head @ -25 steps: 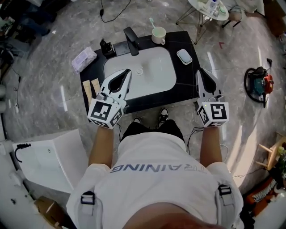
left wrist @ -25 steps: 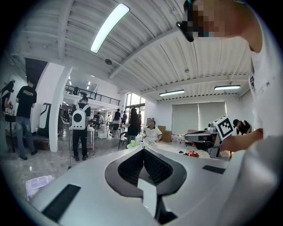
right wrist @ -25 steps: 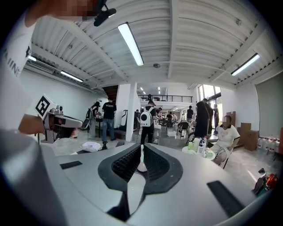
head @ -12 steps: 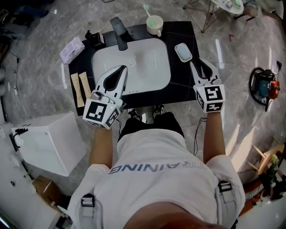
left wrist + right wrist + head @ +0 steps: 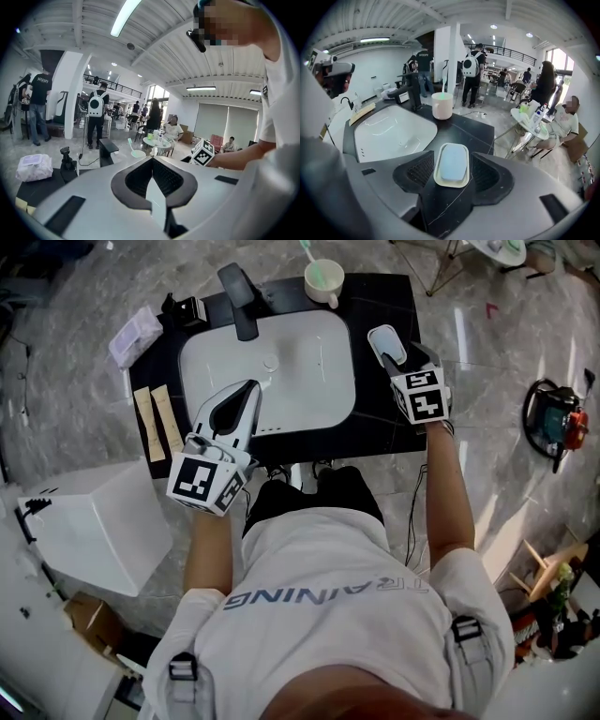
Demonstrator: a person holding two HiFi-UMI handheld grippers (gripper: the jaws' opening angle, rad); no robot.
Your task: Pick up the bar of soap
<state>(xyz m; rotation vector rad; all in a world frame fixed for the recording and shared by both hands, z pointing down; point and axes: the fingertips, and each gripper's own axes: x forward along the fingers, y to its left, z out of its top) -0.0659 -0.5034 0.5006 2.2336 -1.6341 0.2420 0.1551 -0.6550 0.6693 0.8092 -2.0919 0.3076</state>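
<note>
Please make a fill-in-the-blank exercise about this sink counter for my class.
The pale blue bar of soap lies in a ____.
In the head view, the soap is to the ____ of the white sink.
The cup holds a ____.
The faucet is coloured ____.
Missing words: dish; right; toothbrush; black.

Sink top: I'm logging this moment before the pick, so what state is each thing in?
soap, lying flat in its dish, not gripped
dish, flat, holding the soap
right gripper, open, jaws have just been opening, soap seen between them, untouched
left gripper, shut, empty
cup, upright
sink, empty, no water seen
</note>
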